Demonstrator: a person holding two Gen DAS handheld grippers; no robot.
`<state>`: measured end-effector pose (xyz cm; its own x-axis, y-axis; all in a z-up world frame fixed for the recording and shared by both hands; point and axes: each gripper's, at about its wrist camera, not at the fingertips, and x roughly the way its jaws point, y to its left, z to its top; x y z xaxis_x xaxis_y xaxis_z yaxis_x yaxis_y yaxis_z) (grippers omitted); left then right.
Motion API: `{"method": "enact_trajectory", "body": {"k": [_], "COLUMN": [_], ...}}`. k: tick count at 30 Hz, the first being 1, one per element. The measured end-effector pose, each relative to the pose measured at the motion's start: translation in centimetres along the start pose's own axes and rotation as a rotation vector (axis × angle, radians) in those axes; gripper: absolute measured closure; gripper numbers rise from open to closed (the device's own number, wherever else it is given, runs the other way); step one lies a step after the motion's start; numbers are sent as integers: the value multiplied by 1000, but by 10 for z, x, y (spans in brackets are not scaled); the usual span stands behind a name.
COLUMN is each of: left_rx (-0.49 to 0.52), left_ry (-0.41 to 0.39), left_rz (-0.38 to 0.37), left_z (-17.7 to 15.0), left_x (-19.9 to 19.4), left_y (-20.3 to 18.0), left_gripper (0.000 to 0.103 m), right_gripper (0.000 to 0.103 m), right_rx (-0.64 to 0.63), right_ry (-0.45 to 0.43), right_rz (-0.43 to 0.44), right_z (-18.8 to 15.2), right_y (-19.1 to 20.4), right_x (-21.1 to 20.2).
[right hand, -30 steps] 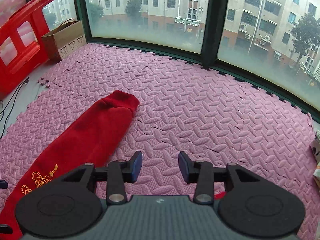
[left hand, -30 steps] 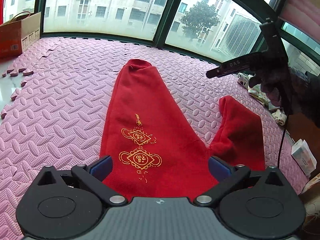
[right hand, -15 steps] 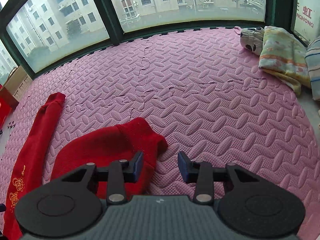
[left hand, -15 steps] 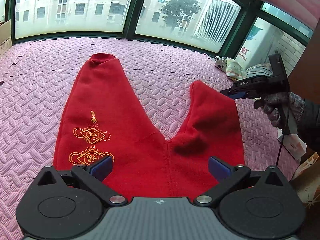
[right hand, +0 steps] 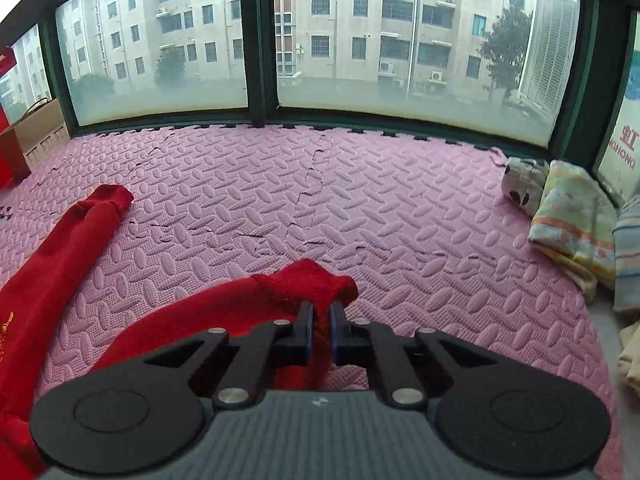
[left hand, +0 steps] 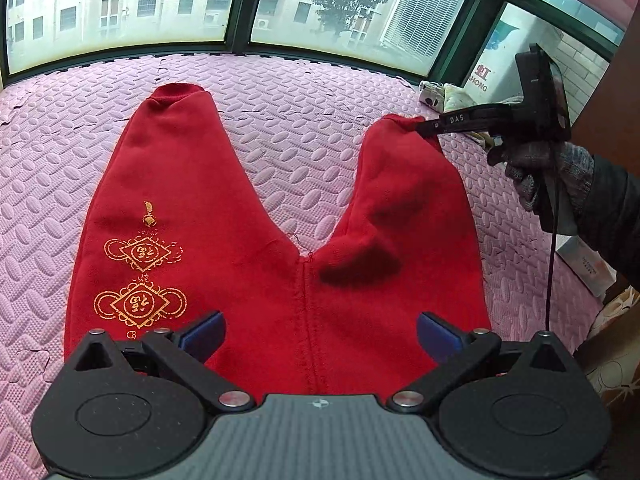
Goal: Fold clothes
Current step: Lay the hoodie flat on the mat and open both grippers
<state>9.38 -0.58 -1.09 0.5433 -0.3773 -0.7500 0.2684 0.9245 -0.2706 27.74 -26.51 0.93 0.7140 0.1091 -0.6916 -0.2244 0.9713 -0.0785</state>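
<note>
Red trousers with gold embroidery on the left leg lie spread on the pink foam mat, legs pointing toward the windows. My left gripper is open and hovers over the waist end, holding nothing. My right gripper is shut on the cuff of the right trouser leg. The left wrist view shows it pinching that cuff at the leg's far end, with the leg stretched out straight. The other leg lies flat at the left in the right wrist view.
Folded and bundled clothes lie at the mat's right edge by the window. A cardboard box stands at the far left. A small white box lies on the floor right of the mat. Windows bound the far side.
My right gripper came down on the crumpled right leg's cuff, shut on it, and has drawn the leg out straight. My left gripper stayed open over the waist.
</note>
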Motion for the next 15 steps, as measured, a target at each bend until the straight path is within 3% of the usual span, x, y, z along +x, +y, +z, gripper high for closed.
{"method": "enact_trajectory", "body": {"k": [7,10,15], "left_rx": [7,11,5], "left_ry": [2,3,5], "left_rz": [-14,-20,-20], "left_z": [-1,-2,-3], "left_x": [1,2,4], "left_y": [-2,-3,-1], "left_gripper": [0,0,0], "right_gripper": [91,87,84], "right_rx": [16,25,-66], "right_ry": [48,24,66], "right_rz": [-37,8,140], "right_z": [-2,-6,-15], "right_y": [-14,-11,23], "right_x": [10,-5,-7]}}
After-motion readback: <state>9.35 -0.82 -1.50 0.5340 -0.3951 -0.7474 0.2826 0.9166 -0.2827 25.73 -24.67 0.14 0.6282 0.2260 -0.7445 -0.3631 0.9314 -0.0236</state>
